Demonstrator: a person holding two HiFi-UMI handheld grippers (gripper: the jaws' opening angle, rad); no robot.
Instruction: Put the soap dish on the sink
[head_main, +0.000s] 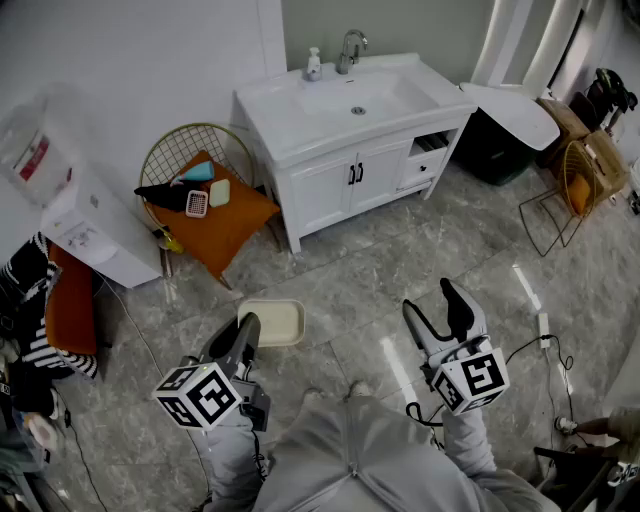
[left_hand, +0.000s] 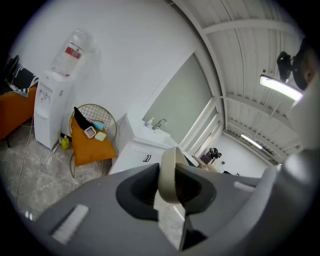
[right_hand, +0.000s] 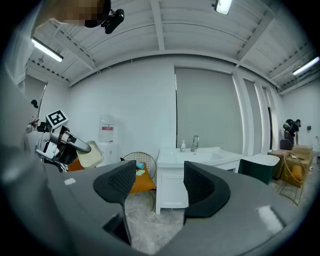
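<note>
Left gripper (head_main: 247, 328) squeezes the cream plastic soap dish (head_main: 278, 322); right gripper (head_main: 436, 300) gapes empty.
Picked up, not yet carried to the far white sink (head_main: 292, 104).

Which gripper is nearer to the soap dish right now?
Left. The left gripper has its jaws shut on the rim of the soap dish; the right gripper is apart from it, off to its right, jaws open and empty.

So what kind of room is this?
Probably a pretend bathroom set up inside a big workshop or studio. There is a white sink with a tap and a soap bottle, but also a water dispenser and a bare beamed ceiling with strip lights.
</note>
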